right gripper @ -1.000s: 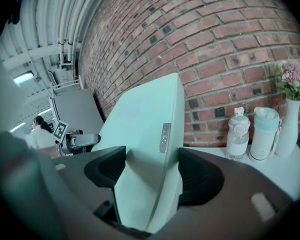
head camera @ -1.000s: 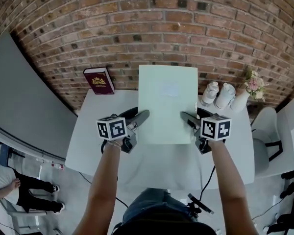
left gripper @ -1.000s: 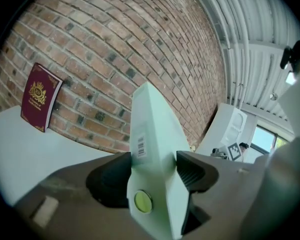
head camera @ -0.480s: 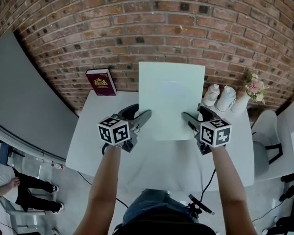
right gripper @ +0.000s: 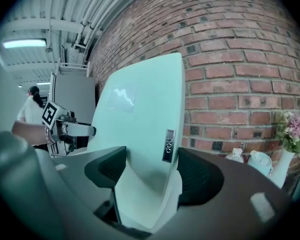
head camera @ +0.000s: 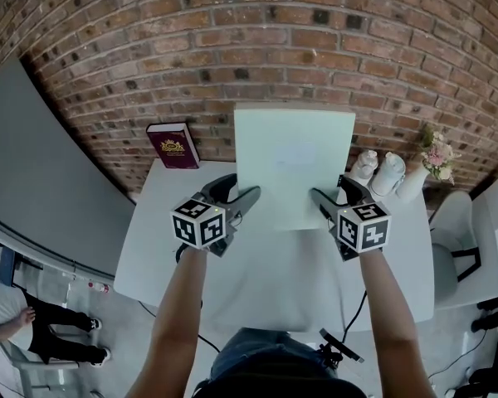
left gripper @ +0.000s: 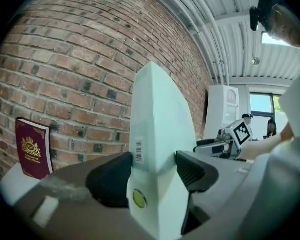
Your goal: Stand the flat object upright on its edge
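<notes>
The flat object (head camera: pixel 292 164) is a pale green case, held tilted up over the white table (head camera: pixel 274 276) with its broad face toward me and its top edge near the brick wall. My left gripper (head camera: pixel 247 199) is shut on its lower left edge, and my right gripper (head camera: pixel 325 201) is shut on its lower right edge. In the left gripper view the flat object (left gripper: pixel 157 134) rises edge-on between the jaws of the left gripper (left gripper: pixel 152 176), both pads against it. In the right gripper view the flat object (right gripper: pixel 140 119) sits likewise in the right gripper (right gripper: pixel 150 174).
A maroon book (head camera: pixel 173 145) leans against the brick wall at the table's back left. Two white figurines (head camera: pixel 380 171) and a flower vase (head camera: pixel 432 160) stand at the back right. A white chair (head camera: pixel 452 239) is beside the table's right edge.
Both grippers have moved forward and up with the flat object. It now stands steeper, its lower edge lifted farther from me.
</notes>
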Demonstrator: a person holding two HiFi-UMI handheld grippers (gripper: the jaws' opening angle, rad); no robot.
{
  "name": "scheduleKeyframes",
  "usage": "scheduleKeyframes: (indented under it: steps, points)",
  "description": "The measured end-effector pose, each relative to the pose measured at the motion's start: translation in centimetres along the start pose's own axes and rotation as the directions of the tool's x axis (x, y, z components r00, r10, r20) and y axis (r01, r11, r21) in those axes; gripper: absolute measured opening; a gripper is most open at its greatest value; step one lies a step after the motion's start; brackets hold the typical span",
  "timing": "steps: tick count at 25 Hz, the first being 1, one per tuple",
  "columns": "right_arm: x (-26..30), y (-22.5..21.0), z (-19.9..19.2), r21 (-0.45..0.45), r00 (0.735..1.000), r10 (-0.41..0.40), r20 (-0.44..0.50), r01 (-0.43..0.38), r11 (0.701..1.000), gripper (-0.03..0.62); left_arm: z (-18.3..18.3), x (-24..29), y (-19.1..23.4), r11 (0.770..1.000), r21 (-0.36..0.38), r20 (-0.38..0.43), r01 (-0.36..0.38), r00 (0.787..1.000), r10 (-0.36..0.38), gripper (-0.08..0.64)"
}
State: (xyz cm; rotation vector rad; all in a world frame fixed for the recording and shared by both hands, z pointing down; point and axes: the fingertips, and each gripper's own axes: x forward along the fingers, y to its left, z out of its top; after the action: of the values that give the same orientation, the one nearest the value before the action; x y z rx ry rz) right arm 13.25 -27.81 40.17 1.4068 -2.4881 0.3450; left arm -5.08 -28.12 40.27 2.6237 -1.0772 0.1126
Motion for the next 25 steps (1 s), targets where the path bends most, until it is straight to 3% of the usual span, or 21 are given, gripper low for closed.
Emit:
scheduleKeyframes:
  steps: [12,25]
  points:
    - [4.1,-1.1,0.5,-0.03,0.996,-0.08,0.036,0.081,0.996,0.314,0.3,2.7,4.1,0.997,0.063,-0.035,-0.034,0.999,0.036,0.291]
    - [9.8,-3.2,-2.1,-0.063,0.985,-0.169,-0.022,0.167,0.984,0.311,-2.1,6.5,8.8,0.985,0.154,-0.122,-0.077,0.988,0.096,0.29]
